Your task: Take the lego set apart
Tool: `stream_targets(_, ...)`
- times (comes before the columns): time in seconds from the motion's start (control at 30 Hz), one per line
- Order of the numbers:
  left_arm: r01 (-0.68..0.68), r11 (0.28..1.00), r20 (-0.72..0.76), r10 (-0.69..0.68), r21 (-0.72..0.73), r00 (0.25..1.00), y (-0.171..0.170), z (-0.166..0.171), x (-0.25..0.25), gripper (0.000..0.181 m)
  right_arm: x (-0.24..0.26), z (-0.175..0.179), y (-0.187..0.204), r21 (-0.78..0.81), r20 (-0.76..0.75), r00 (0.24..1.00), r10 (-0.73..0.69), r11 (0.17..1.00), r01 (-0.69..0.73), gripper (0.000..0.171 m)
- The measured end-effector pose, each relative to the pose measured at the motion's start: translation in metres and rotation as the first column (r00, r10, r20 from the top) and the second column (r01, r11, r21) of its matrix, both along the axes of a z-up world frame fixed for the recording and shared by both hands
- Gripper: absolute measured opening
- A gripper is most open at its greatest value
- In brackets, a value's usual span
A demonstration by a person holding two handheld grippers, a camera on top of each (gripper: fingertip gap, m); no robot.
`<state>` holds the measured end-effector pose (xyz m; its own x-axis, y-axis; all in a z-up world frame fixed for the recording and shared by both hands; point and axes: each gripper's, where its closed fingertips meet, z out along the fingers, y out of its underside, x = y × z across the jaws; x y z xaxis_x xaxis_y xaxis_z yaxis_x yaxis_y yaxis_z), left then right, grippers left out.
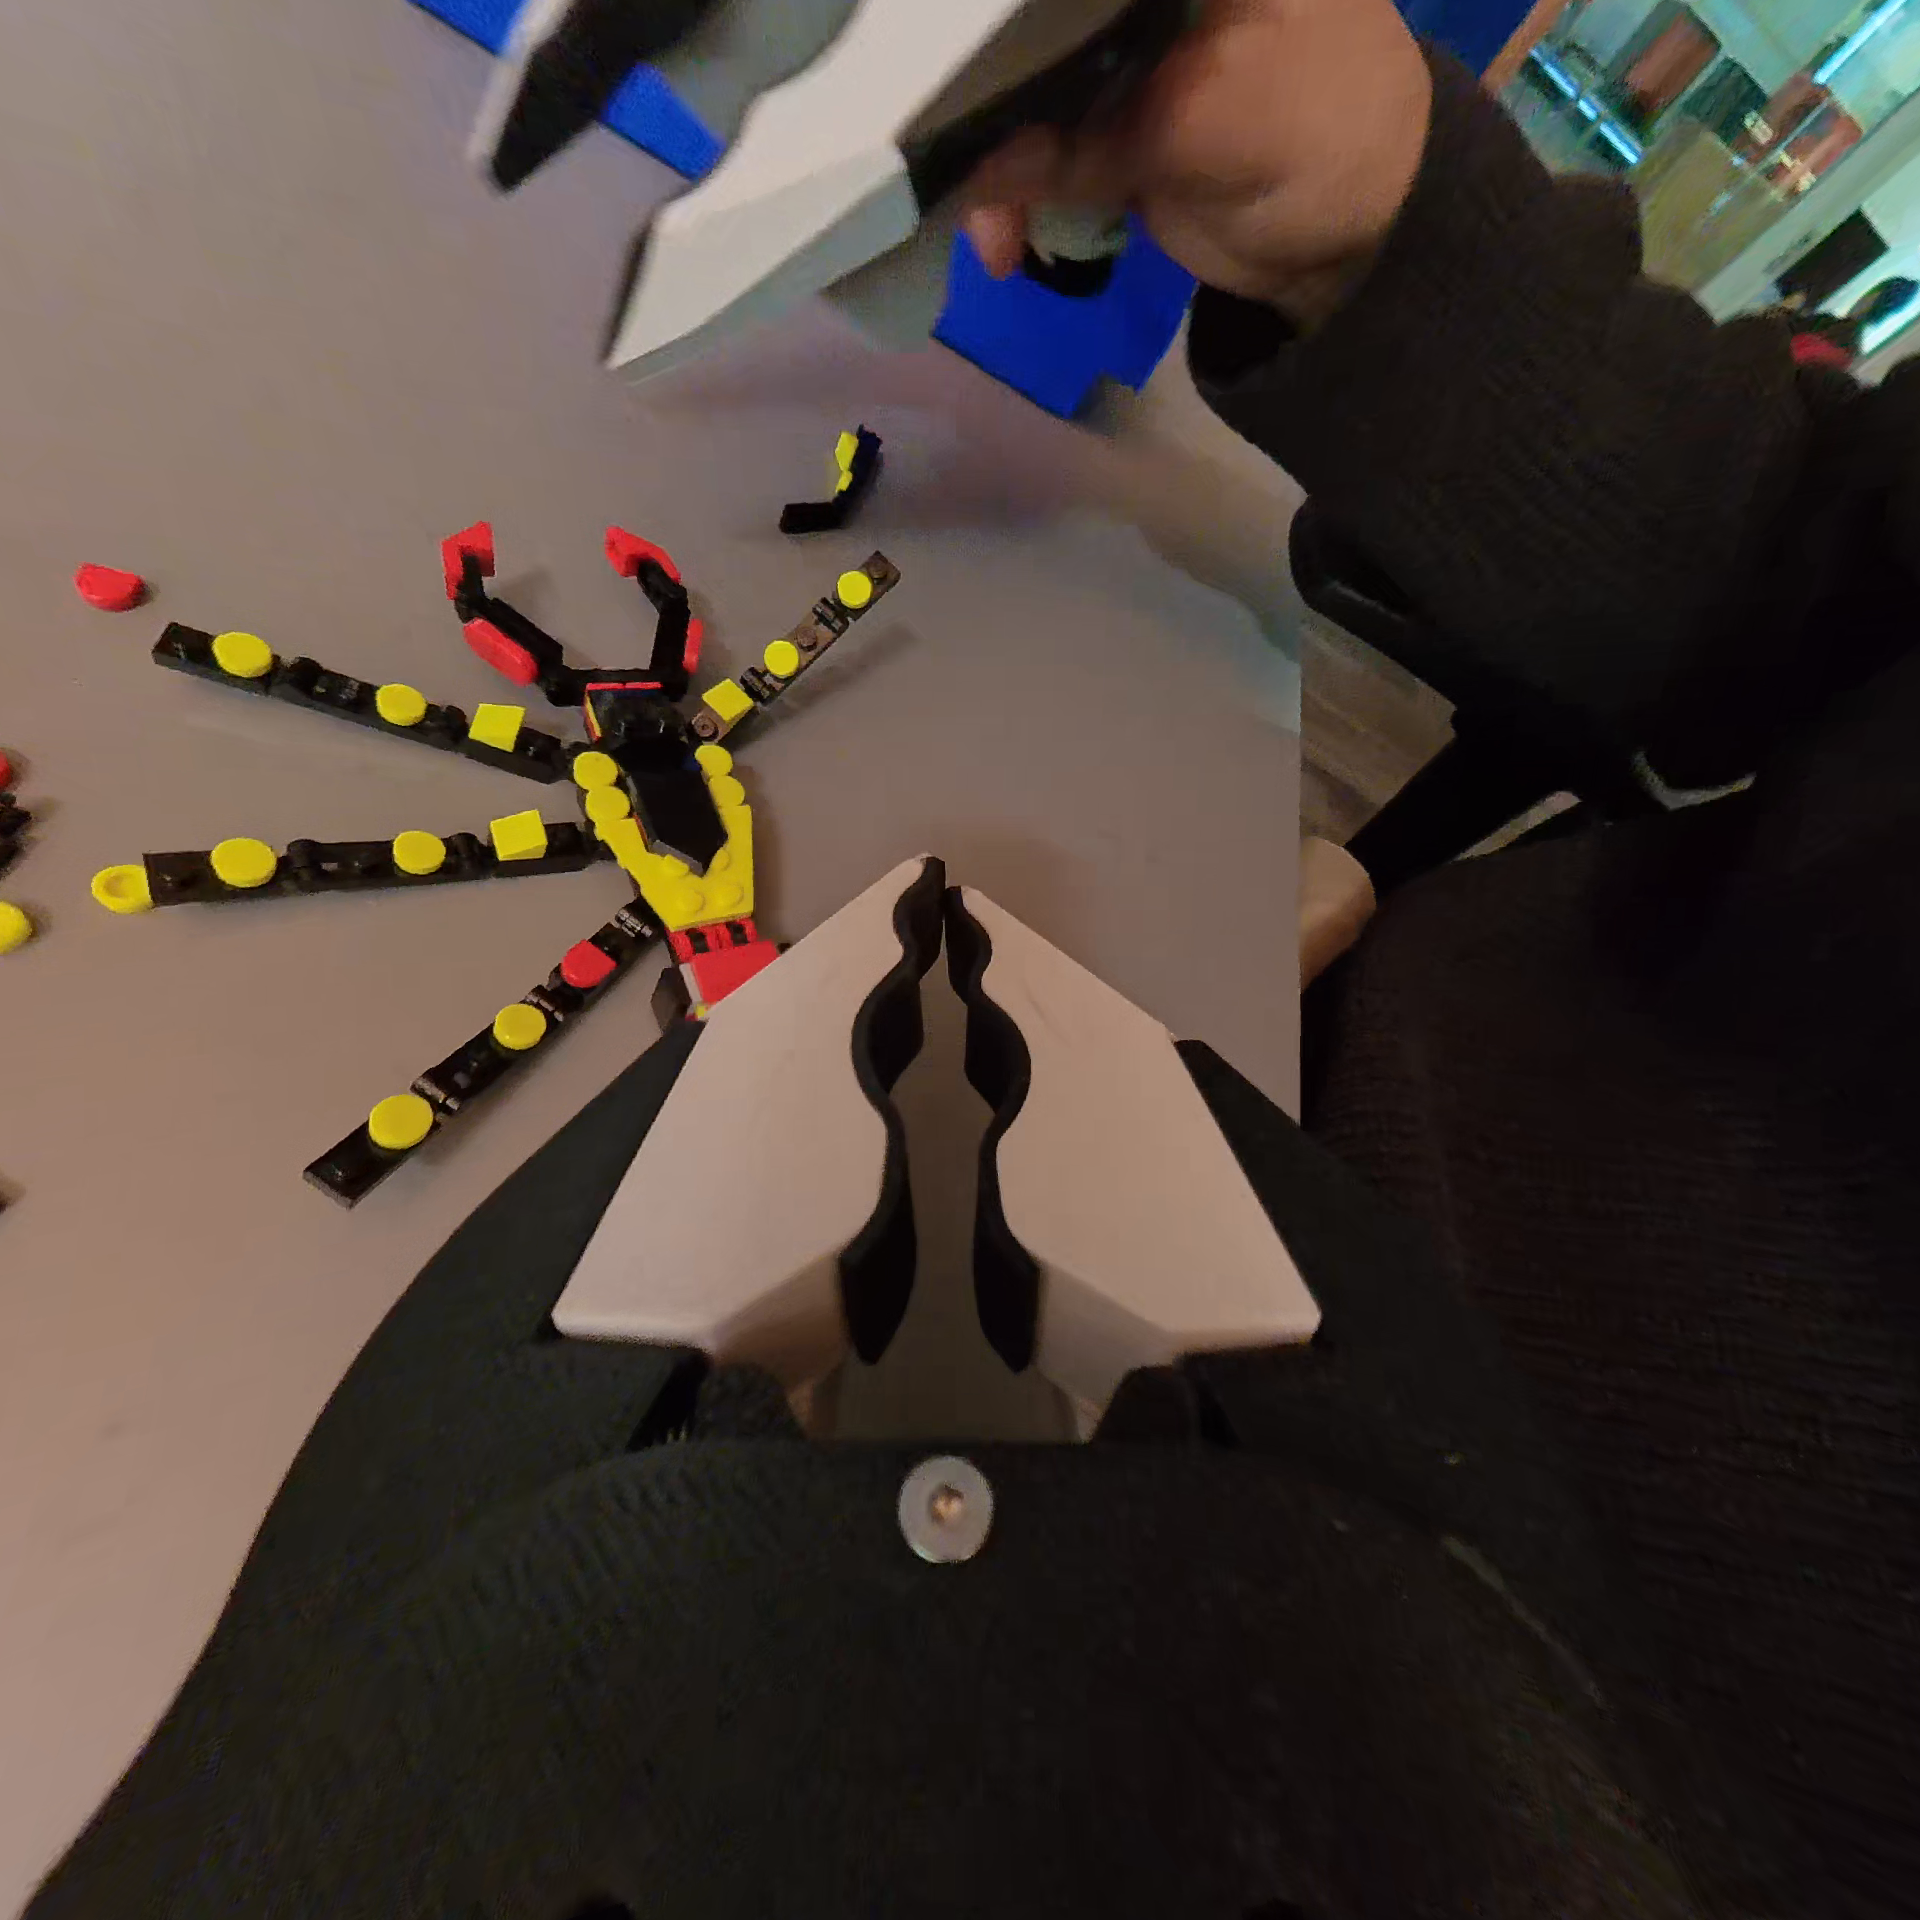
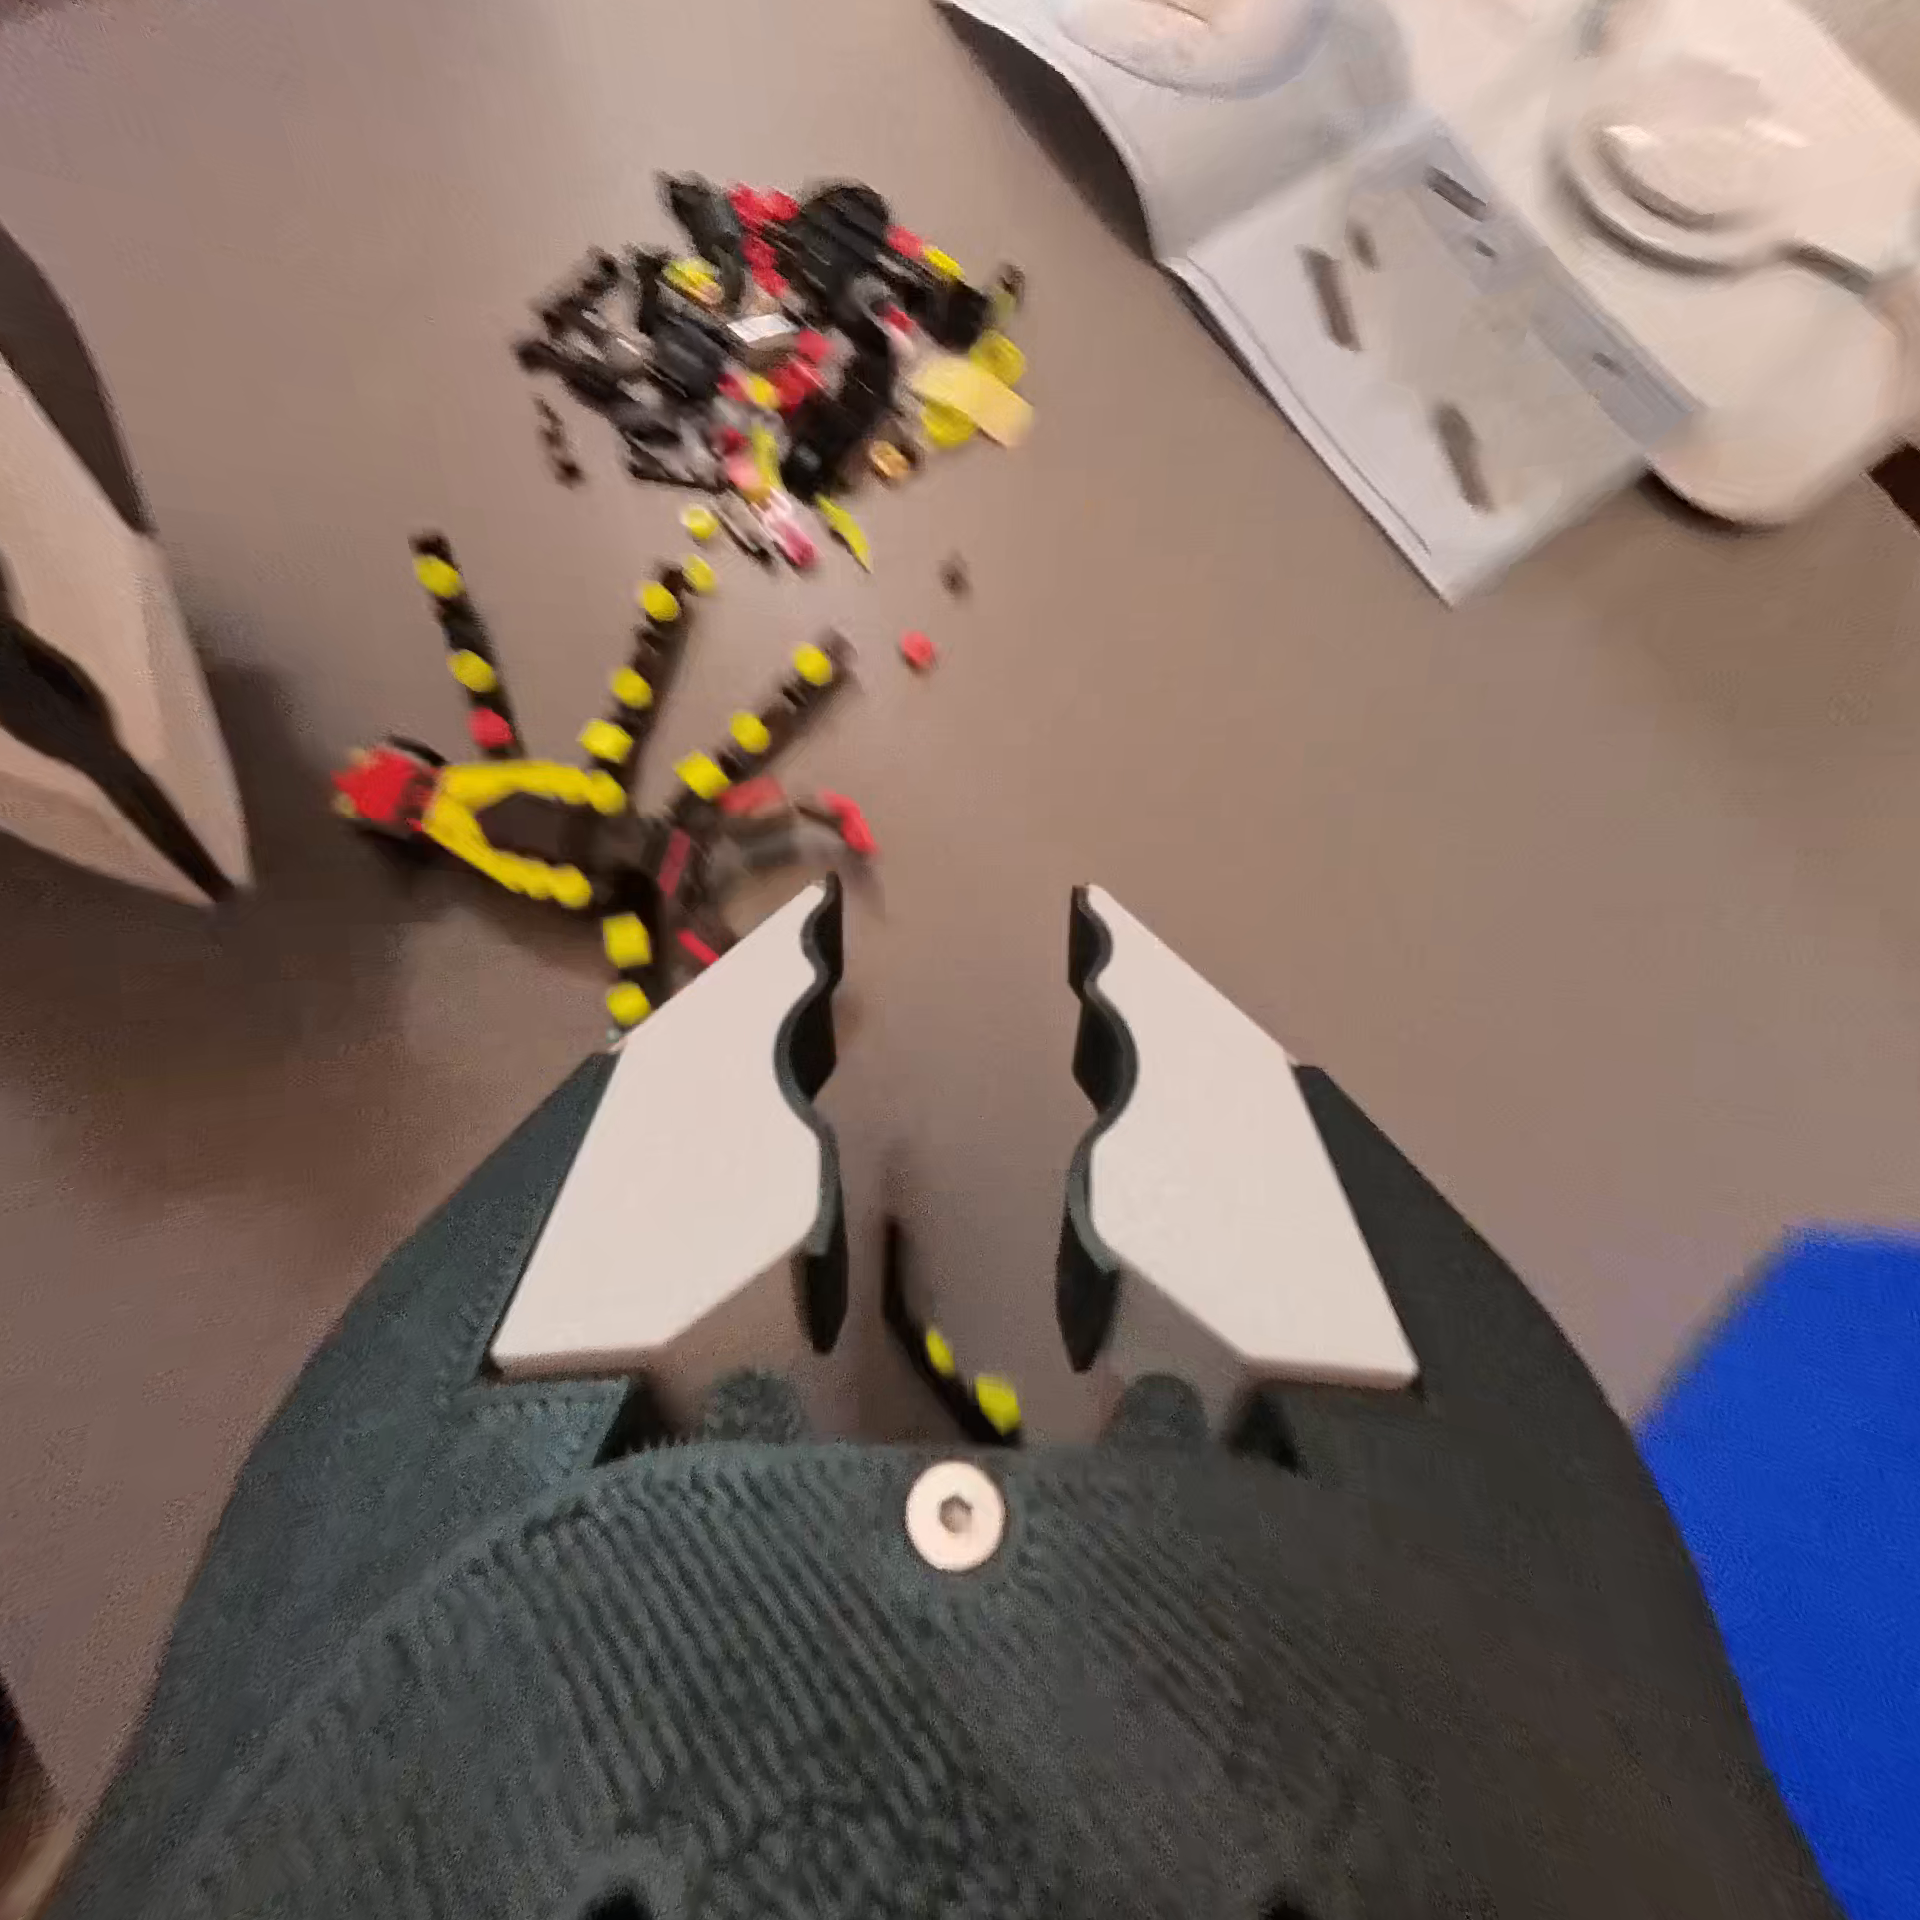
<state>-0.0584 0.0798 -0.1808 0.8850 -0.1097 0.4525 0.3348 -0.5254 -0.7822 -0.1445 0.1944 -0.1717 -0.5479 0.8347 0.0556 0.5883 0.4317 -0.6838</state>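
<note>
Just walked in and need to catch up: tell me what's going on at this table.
A person with two handheld grippers is dismantling a black, yellow and red lego spider on the grey table. The left gripper is shut and empty beside the spider's red tail. The right gripper is open and empty. A pile of loose lego pieces lies beyond.

Each gripper, left gripper (image 1: 943, 883) and right gripper (image 2: 954, 894), has pale grey wedge fingers with wavy black pads. Ribbed black bodies carry a silver screw (image 2: 954, 1515). The person's sleeve (image 1: 1507, 343) is black.
</note>
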Motion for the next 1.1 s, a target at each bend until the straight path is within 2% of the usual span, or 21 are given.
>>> stream_targets(0.03, -0.001, 1.0, 0.011, 0.001, 0.004, 1.0, -0.001, 0.0, 0.0, 0.0, 0.011, -0.004, 0.017, 0.02, -0.008, 0.998, -0.058, 0.998, 0.058, 0.044)
stream_targets(0.1, 0.0, 1.0, 0.033, 0.0, 0.011, 0.999, -0.001, 0.0, -0.001, 0.0, 0.037, -0.018, 0.037, 0.012, 0.024, 0.99, -0.14, 0.99, 0.14, 0.045)
stream_targets(0.23, 0.004, 1.0, 0.034, -0.005, 0.017, 0.999, 0.002, -0.001, 0.0, 0.0, 0.076, -0.038, 0.037, -0.094, 0.133, 0.97, -0.203, 0.972, 0.216, 0.047)
stream_targets(0.33, 0.013, 1.0, 0.022, -0.013, 0.023, 1.0, 0.006, 0.0, 0.001, 0.0, 0.084, -0.055, 0.05, 0.045, 0.158, 0.966, -0.206, 0.978, 0.202, 0.047)
stream_targets(0.37, 0.018, 1.0, 0.017, -0.018, 0.026, 1.0, 0.008, 0.0, 0.001, 0.0, 0.082, -0.053, 0.05, 0.052, 0.136, 0.972, -0.189, 0.982, 0.184, 0.042)
stream_targets(0.43, 0.026, 0.999, 0.007, -0.026, 0.024, 1.0, 0.01, -0.001, 0.003, 0.0, 0.086, -0.055, 0.043, 0.04, 0.158, 0.977, -0.146, 0.989, 0.142, 0.013)
stream_targets(0.47, 0.03, 0.999, 0.005, -0.03, 0.02, 1.0, 0.01, -0.002, 0.004, 0.0, 0.089, -0.055, 0.036, 0.012, 0.17, 0.979, -0.111, 0.994, 0.11, 0.005)
stream_targets(0.53, 0.04, 0.999, -0.001, -0.04, 0.018, 0.999, 0.011, -0.002, 0.007, 0.0, 0.095, -0.055, 0.033, 0.059, 0.178, 0.981, -0.07, 0.996, 0.06, 0.005)
stream_targets(0.6, 0.051, 0.998, -0.012, -0.051, 0.026, 0.999, 0.011, -0.001, 0.01, 0.0, 0.091, -0.045, 0.03, 0.143, 0.102, 0.994, -0.032, 0.99, 0.017, 0.005)
stream_targets(0.7, 0.067, 0.996, 0.0, -0.067, 0.053, 0.998, 0.012, 0.004, 0.015, 0.003, 0.079, 0.001, -0.005, 0.169, -0.168, 0.978, 0.12, 0.981, -0.091, 0.005)
stream_targets(0.77, 0.014, 0.995, 0.005, -0.015, 0.102, 1.0, 0.016, 0.011, 0.01, 0.009, 0.077, 0.031, -0.036, 0.13, -0.318, 0.933, 0.169, 0.982, -0.134, 0.004)
stream_targets(0.83, -0.074, 0.975, 0.019, 0.072, 0.207, 0.997, 0.021, 0.03, 0.002, 0.013, 0.073, 0.047, -0.062, 0.046, -0.383, 0.913, 0.141, 0.99, -0.133, 0.005)
stream_targets(0.9, -0.123, 0.949, 0.082, 0.103, 0.292, 0.991, 0.022, 0.051, 0.0, 0.015, 0.069, 0.049, -0.081, -0.036, -0.372, 0.924, 0.09, 0.993, -0.111, 0.004)
stream_targets(1.0, -0.163, 0.936, 0.146, 0.122, 0.311, 0.982, 0.021, 0.059, -0.002, 0.022, 0.065, 0.048, -0.093, -0.093, -0.365, 0.93, 0.046, 0.992, -0.085, 0.005)
stream_targets(1.1, -0.185, 0.931, 0.117, 0.156, 0.314, 0.981, 0.02, 0.057, -0.01, 0.03, 0.065, 0.058, -0.1, -0.314, -0.327, 0.944, -0.043, 0.947, -0.066, 0.005)
